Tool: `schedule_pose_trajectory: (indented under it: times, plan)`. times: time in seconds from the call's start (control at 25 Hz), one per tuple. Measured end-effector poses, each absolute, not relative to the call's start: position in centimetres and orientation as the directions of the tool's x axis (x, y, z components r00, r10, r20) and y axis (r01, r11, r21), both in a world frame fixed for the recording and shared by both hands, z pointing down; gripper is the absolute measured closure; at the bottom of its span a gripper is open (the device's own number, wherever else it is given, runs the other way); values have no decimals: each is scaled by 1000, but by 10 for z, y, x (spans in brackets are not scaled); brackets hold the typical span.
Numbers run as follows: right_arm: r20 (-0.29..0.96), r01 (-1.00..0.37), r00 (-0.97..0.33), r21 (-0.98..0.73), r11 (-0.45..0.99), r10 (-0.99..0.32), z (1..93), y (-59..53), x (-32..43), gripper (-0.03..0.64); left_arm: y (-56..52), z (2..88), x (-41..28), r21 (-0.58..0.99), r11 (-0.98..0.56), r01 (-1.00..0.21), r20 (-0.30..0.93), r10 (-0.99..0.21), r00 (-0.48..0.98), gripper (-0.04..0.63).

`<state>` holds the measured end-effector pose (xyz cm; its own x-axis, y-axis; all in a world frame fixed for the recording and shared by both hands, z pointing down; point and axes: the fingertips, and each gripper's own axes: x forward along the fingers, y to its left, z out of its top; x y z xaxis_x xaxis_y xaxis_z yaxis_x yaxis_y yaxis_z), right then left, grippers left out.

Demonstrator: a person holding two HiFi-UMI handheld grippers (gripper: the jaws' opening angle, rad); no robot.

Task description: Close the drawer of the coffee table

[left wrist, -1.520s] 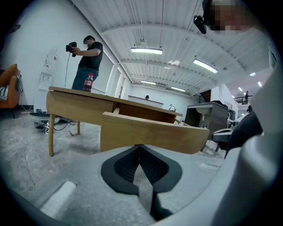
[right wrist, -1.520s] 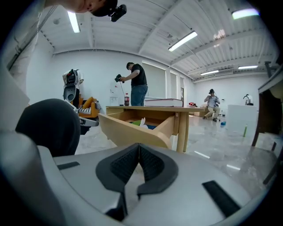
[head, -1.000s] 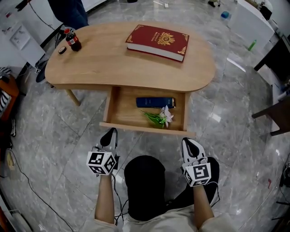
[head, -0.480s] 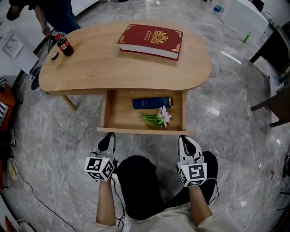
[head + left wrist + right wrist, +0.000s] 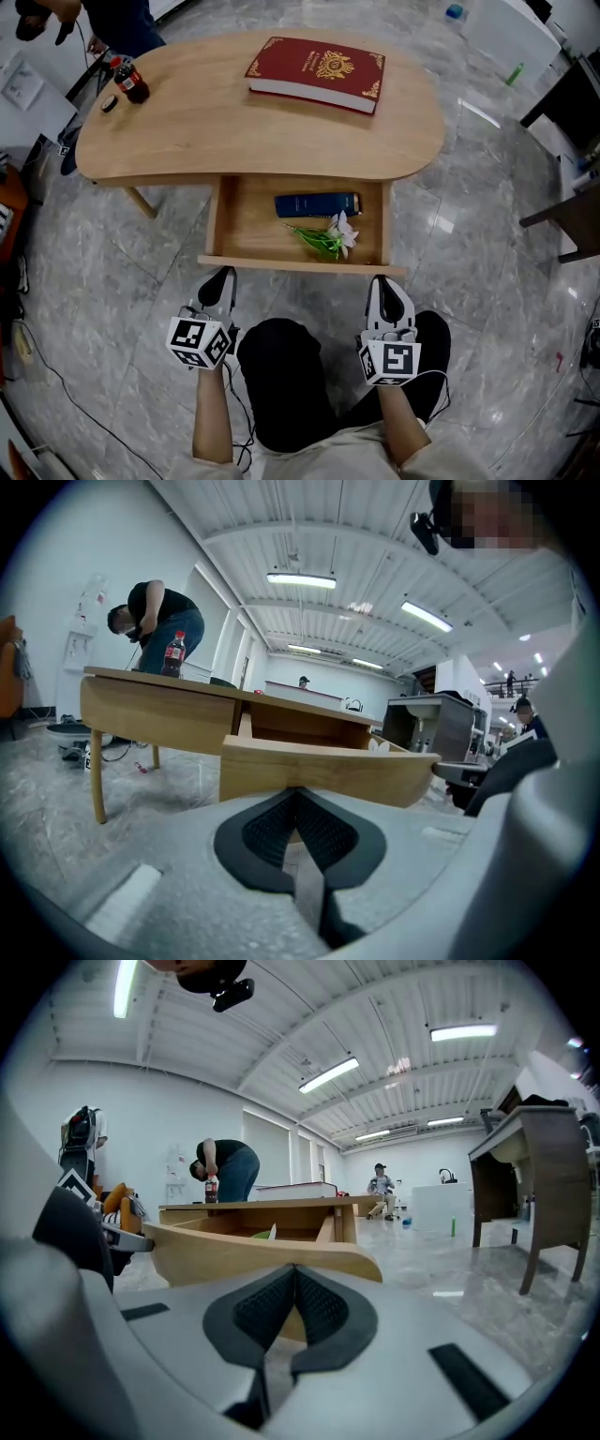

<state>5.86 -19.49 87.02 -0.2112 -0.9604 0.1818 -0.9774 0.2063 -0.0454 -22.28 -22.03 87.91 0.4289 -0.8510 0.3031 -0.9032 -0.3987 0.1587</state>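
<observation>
Left tool [image 5: 222, 277] and right tool [image 5: 385, 286], both pinched closed and empty, sit near the drawer [image 5: 300, 264] front; an uneven push could skew and jam it.

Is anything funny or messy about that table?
The drawer sticks wide open under the coffee table. A flower lies loose inside it, beside a blue book, which is an odd spot for a flower. Nothing looks spilled or broken.

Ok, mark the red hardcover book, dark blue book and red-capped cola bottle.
red hardcover book [image 5: 317, 70]: head view, cover centre
dark blue book [image 5: 317, 205]: head view, spine middle
red-capped cola bottle [image 5: 131, 84]: head view, body
</observation>
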Motion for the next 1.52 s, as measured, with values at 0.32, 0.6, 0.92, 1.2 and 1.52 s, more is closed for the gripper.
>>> schedule_pose_trajectory:
  times: [0.32, 0.6, 0.92, 1.2, 1.52]
  plan:
    - [142, -968, -251, -24, 250, -958, 854, -208, 59, 601, -234, 863, -222, 187, -369, -910, 248, -879, 407, 586]
    - [140, -971, -239, -26, 238, -961, 850, -221, 60, 601, -247, 859, -221, 162, -364, -917, 259, -881, 396, 586]
    - [153, -971, -240, -54, 234, -959, 851, -234, 60, 601, -263, 860, -222, 165, -393, -905, 269, -864, 425, 586]
    - [159, -974, -225, -43, 221, -961, 849, -257, 61, 601, -286, 858, -220, 124, -393, -911, 304, -859, 412, 586]
    - [134, -975, -220, -69, 212, -966, 846, -282, 62, 601, -309, 856, -220, 150, -386, -910, 264, -872, 413, 586]
